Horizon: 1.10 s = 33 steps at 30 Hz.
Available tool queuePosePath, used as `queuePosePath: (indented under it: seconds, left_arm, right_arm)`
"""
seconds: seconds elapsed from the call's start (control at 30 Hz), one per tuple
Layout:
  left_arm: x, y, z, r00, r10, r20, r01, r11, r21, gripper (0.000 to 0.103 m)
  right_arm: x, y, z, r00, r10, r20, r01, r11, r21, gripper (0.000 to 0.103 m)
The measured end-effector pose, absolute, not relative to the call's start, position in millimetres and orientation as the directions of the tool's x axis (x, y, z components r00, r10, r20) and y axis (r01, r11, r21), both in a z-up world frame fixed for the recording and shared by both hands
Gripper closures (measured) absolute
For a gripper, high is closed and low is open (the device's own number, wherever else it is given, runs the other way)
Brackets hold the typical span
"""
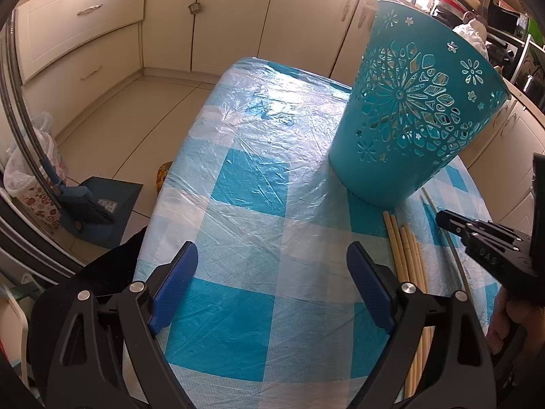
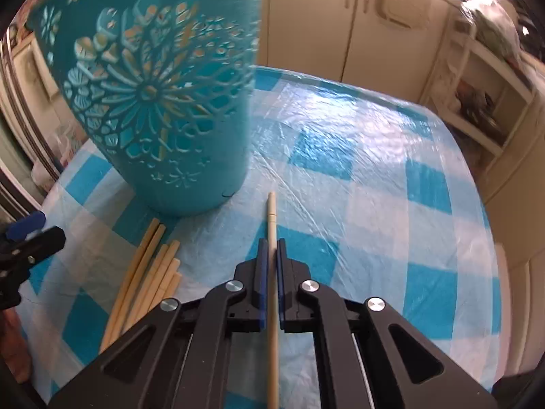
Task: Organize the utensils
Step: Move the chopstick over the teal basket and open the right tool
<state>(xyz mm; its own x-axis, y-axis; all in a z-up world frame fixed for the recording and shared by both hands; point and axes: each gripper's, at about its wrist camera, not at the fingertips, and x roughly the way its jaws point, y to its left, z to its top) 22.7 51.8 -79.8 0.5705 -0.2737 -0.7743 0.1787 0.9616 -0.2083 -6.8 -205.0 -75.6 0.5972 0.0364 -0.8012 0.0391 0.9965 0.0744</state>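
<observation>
1. A single pale wooden chopstick [image 2: 271,225] is clamped between the blue pads of the right claw [image 2: 271,243], lying along the claw's length with its tip pointing forward, past the fingertips, above the table [image 2: 391,187].
2. The chopstick's tip ends near the base of a teal basket [image 2: 160,102], just to the right of it and not touching it.
3. A loose bundle of similar chopsticks [image 2: 150,272] lies flat on the table to the left of the right claw, their far ends close to the foot of the basket.
4. The teal basket is a tall plastic container that widens toward the top, with cut-out flower patterns in its wall; it stands on the table and looks tilted in the curved lens.
5. In the left wrist view, the same basket [image 1: 419,109] stands ahead and to the right, with the bundle of chopsticks [image 1: 407,259] lying beside its base.
6. The left claw [image 1: 272,259] has its two blue-padded fingers spread wide apart with nothing between them, above a bare part of the table.
7. The right claw [image 1: 449,220] shows at the right edge of that view.
8. The table [image 1: 259,177] wears a blue-and-white checked cloth under crinkled clear plastic.
9. Beyond the table are cream kitchen cabinets [image 1: 170,17], a tiled floor [image 1: 129,116], and a blue dustpan with brush [image 1: 98,208] at the left.
</observation>
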Motion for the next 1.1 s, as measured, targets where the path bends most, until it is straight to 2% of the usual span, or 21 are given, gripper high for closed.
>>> queuePosePath:
  seconds: [0.07,0.13,0.2,0.3,0.4,0.43,0.53,0.73,1.0,1.03,1.1]
  left_arm:
    - [22.9,52.4,-79.9,0.571,-0.277,-0.773,0.179,0.961,-0.212,0.018]
    - [22.9,52.1,-79.9,0.571,-0.277,-0.773,0.178,0.961,-0.212,0.017]
    - [22.9,51.5,-79.9,0.57,-0.274,-0.774,0.179,0.961,-0.209,0.017]
    - [23.0,51.1,-80.0,0.57,-0.276,-0.774,0.179,0.961,-0.212,0.017]
    - [23.0,51.4,-79.9,0.569,-0.281,-0.773,0.179,0.96,-0.217,0.017]
    - [23.0,51.7,-79.9,0.569,-0.282,-0.772,0.179,0.959,-0.218,0.017]
    - [23.0,52.9,-79.8,0.57,-0.29,-0.769,0.179,0.957,-0.228,0.017]
    - [23.1,55.6,-79.6,0.57,-0.305,-0.763,0.179,0.952,-0.247,0.017]
    - [23.0,57.2,-79.7,0.57,-0.314,-0.759,0.178,0.949,-0.259,0.017]
    - [22.9,57.2,-79.7,0.57,-0.314,-0.759,0.178,0.949,-0.259,0.017]
    - [23.2,57.2,-79.7,0.57,-0.313,-0.759,0.178,0.95,-0.258,0.017]
  right_arm:
    - [-19.5,-217.1,-52.2,0.646,0.079,-0.759,0.079,0.982,0.17,0.097]
    - [-35.5,-226.2,-14.0,0.723,0.122,-0.68,0.086,0.961,0.263,0.097]
    - [-44.0,-231.5,31.4,0.812,0.16,-0.561,0.044,0.942,0.331,0.097]
    - [-29.3,-226.9,88.9,0.903,0.174,-0.393,-0.021,0.931,0.365,0.097]
    - [-4.8,-215.5,117.6,0.95,0.184,-0.252,-0.074,0.918,0.39,0.097]
    - [5.6,-214.2,118.6,0.956,0.18,-0.231,-0.076,0.915,0.397,0.097]
    - [32.7,-201.1,115.6,0.964,0.162,-0.213,-0.062,0.91,0.409,0.097]
    - [66.0,-194.7,95.2,0.95,0.142,-0.278,-0.028,0.925,0.378,0.097]
    - [63.0,-191.1,84.0,0.93,0.152,-0.335,-0.025,0.935,0.355,0.096]
    - [61.6,-191.1,83.8,0.927,0.158,-0.341,-0.029,0.935,0.354,0.095]
    - [51.2,-190.2,85.1,0.925,0.161,-0.343,-0.034,0.937,0.348,0.085]
